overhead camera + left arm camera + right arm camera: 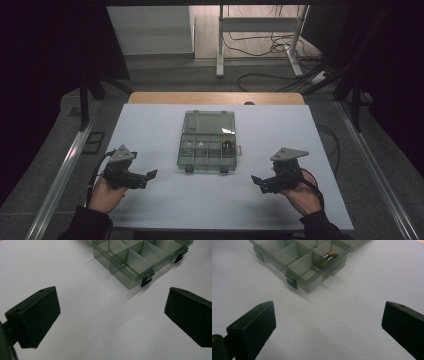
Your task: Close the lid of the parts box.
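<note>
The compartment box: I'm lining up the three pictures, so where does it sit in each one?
High view: the compartment box lies mid-table, lid open, between the two grippers.
Left gripper view: top, right of centre, beyond the fingers.
Right gripper view: top, left of centre.
Shared landmark: the black latches on the box's near edge, also seen at and.

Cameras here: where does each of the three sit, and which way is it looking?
High view: above the person's side, looking forward and down on the white table; both hands, left gripper and right gripper show.
Left gripper view: rides the left gripper, facing the compartment box; its open jaws show.
Right gripper view: rides the right gripper, facing that box and its batteries.
All share the box.
</note>
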The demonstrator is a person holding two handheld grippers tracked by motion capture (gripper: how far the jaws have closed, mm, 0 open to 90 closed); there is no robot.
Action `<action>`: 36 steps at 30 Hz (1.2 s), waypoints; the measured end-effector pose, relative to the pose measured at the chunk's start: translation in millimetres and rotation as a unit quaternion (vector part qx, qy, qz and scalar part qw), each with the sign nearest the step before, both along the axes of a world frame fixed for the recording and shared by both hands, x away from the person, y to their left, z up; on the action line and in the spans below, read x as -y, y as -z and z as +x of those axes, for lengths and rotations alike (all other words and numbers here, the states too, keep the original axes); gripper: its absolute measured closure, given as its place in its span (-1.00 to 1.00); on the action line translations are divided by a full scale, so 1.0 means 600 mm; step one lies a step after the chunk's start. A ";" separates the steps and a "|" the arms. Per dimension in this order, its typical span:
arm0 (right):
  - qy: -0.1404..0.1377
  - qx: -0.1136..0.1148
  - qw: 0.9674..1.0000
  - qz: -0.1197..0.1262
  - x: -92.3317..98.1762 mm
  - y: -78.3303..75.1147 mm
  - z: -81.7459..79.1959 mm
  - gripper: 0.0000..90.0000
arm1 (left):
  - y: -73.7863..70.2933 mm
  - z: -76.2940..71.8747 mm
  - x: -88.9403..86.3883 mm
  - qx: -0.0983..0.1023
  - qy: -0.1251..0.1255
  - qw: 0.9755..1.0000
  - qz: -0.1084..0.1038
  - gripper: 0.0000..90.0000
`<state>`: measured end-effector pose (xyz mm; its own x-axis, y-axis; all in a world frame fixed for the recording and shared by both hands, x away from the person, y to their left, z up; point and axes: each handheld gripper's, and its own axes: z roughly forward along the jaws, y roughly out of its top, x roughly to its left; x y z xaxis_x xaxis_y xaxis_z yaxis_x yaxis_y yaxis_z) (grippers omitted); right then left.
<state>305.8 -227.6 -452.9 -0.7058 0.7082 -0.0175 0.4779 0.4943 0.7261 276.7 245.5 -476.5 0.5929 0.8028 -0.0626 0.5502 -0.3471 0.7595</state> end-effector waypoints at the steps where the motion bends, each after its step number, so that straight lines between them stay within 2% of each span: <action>1: 0.000 -0.002 1.000 0.001 -0.001 0.000 0.003 -1.00 | 0.000 0.003 0.000 -0.001 -0.001 1.000 0.001 -0.99; 10: 0.007 -0.006 1.000 0.006 -0.007 0.004 0.027 -1.00 | 0.006 0.029 0.001 -0.020 -0.005 1.000 -0.007 -0.96; 25: 0.023 -0.011 0.999 0.025 -0.021 0.000 0.073 -1.00 | 0.008 0.061 0.013 -0.028 -0.001 1.000 -0.009 -0.98; 36: 0.022 -0.016 1.000 0.014 -0.045 -0.004 0.100 -1.00 | 0.010 0.079 0.024 -0.027 0.004 1.000 -0.012 -0.99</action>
